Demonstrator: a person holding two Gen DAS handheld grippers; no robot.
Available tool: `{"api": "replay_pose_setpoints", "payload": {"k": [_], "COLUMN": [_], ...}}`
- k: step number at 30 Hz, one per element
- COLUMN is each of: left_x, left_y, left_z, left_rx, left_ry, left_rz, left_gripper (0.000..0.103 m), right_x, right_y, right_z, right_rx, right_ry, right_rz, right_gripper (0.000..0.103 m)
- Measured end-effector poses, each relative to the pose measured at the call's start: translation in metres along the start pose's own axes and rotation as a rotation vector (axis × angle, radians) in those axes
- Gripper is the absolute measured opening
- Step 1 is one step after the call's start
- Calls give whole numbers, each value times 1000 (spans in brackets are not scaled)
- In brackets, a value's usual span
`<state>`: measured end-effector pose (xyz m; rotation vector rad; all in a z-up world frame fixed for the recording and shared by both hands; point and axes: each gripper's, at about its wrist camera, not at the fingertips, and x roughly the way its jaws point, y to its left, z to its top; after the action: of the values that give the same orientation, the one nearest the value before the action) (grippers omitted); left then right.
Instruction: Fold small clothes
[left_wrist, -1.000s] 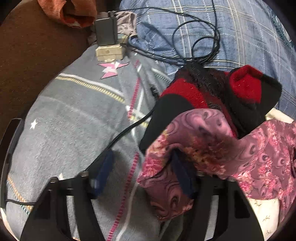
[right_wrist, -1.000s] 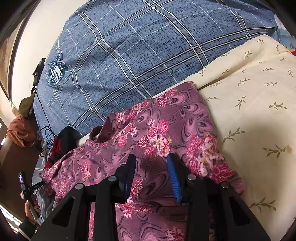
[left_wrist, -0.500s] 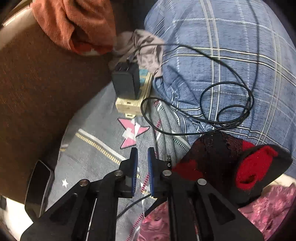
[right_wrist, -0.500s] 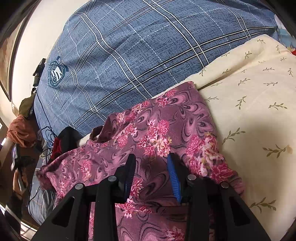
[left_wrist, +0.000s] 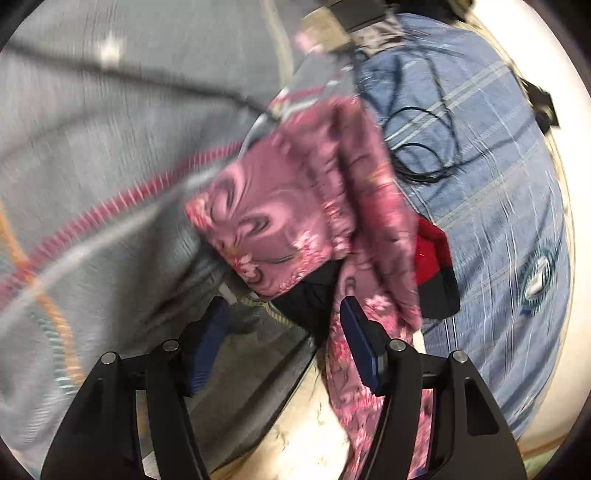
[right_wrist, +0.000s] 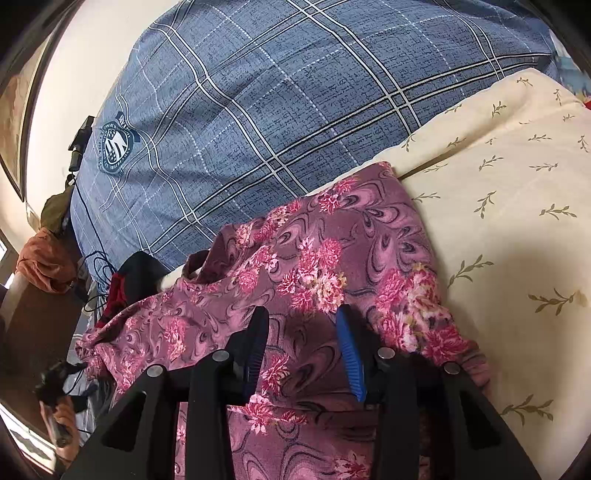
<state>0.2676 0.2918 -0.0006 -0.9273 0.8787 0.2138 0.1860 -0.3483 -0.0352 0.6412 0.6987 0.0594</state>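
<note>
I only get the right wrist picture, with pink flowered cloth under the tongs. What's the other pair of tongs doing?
Observer: The left tongs stand open, having just opened, nothing pinched; their picture is blurred.
Operator: What lies ahead of them?
Observer: A folded-over flap of the pink flowered cloth, resting partly on a grey blanket with pink stripes.
Operator: That dark thing at the cloth's far corner, what is it?
Observer: A red and black garment, partly tucked under the pink cloth.
Operator: Anything else nearby?
Observer: A thin black cable looped on the blue plaid bedding.
</note>
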Motion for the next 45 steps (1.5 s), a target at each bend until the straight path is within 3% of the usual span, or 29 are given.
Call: {"api": "replay_pose_setpoints", "payload": {"k": [3,4,5,6,11,19,23,25,27,30,33,34,36,37,45], "left_x": [10,10,12,13,-23,-90,-96,-96,-93,-88,-87,-87,-87,-86,-50], "left_y": [-5,-6,-7,-8,-29,-108,-147,-161,-170,-179,-185,-188,-193,-197,-248], "left_z": [7,10,13,18,16,-29,-58,-71,-80,-92,-104,-109,-117,-121,-177], "left_rx": [-4,-1,0,1,100,275,371,400,406,411,427,437,448,455,544], "left_ry": [-68,-85,-81,-63,-86,-96,-67,-46,-24,14,40,50,67,79,184], "left_rz": [13,10,2,-20,-31,-127,-143,-162,-168,-180,-186,-187,-194,-199,-252], "left_gripper": [59,51,19,2,2,2,2,2,2,2,2,2,2,2,2], "right_x": [1,1,1,1,1,1,2,-1,3,29,66,88,121,130,109], "right_y": [0,0,1,0,1,0,21,52,85,143,175,180,180,176,155], "right_z": [0,0,0,0,0,1,6,5,2,-11,-25,-31,-42,-47,-43], "right_rx": [0,0,0,-1,0,5,-39,-95,-162,-275,-280,-264,-259,-255,-174], "right_ry": [0,0,0,0,0,1,35,27,43,121,177,217,295,275,285], "right_rz": [0,0,0,-1,0,4,-78,17,82,146,209,204,114,110,192], "right_gripper": [40,40,40,40,40,40,43,43,50,52,52,51,46,45,41]}}
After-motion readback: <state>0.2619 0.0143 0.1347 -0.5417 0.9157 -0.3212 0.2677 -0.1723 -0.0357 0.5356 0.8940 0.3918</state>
